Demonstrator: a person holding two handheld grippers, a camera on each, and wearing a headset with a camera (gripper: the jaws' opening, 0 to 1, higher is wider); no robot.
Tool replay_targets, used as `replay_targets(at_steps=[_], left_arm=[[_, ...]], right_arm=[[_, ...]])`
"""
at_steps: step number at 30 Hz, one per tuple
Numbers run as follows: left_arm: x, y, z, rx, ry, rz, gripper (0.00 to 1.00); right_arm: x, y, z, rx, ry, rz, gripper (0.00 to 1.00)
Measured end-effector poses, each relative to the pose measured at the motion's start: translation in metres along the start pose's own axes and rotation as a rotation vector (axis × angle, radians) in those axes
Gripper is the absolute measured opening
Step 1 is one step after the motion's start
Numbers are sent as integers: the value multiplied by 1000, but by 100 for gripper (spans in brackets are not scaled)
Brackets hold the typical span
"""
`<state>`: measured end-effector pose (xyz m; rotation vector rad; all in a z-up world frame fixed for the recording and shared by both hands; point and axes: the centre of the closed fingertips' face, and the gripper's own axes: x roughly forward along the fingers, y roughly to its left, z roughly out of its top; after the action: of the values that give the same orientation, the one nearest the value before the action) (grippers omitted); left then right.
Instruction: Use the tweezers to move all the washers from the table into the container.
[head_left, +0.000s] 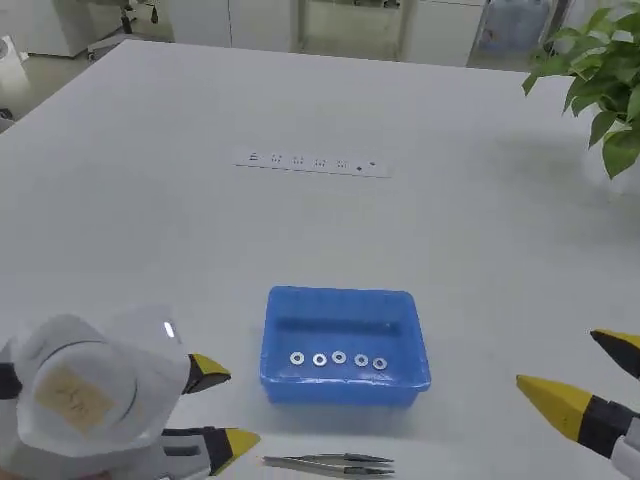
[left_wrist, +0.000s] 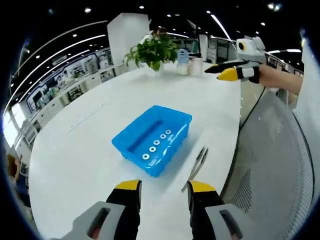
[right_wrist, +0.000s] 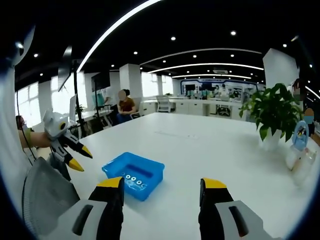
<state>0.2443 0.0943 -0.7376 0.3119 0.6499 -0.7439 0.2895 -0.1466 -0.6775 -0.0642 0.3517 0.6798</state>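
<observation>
Washers (head_left: 339, 358), five in a row, lie in the blue container (head_left: 340, 297) near the front edge of the desk (head_left: 450, 210); left tongs (head_left: 225, 407) and right tongs (head_left: 557, 360) gape empty, so best avoid nudging the tweezers (head_left: 330, 463).

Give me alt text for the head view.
A blue container holding five washers in a row sits on a white table, tweezers lying just in front; the left hand-held gripper and right hand-held gripper flank it, both open.
</observation>
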Motion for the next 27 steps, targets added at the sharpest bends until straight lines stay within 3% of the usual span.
replay_targets(at_steps=[5,8,12,15,18,21,27], left_arm=[[-34,21,17,-150,-188,131,51],[-53,34,25,-212,-272,225,65],[-73,44,34,-229,-345,310,80],[-85,43,44,-249,-404,334,87],[-93,40,53,-262,-452,336,92],[-98,37,58,-270,-478,345,98],[-106,32,61,-285,-504,352,99]], right_arm=[[-4,1,11,-11,-39,-15,64],[-12,1,18,-14,-77,-33,67],[-20,-6,21,-3,-111,-69,70],[-26,-13,27,-9,-141,-118,79],[-32,-13,32,-10,-157,-134,87],[-35,-11,35,-8,-168,-130,90],[-39,-6,38,-1,-182,-124,99]])
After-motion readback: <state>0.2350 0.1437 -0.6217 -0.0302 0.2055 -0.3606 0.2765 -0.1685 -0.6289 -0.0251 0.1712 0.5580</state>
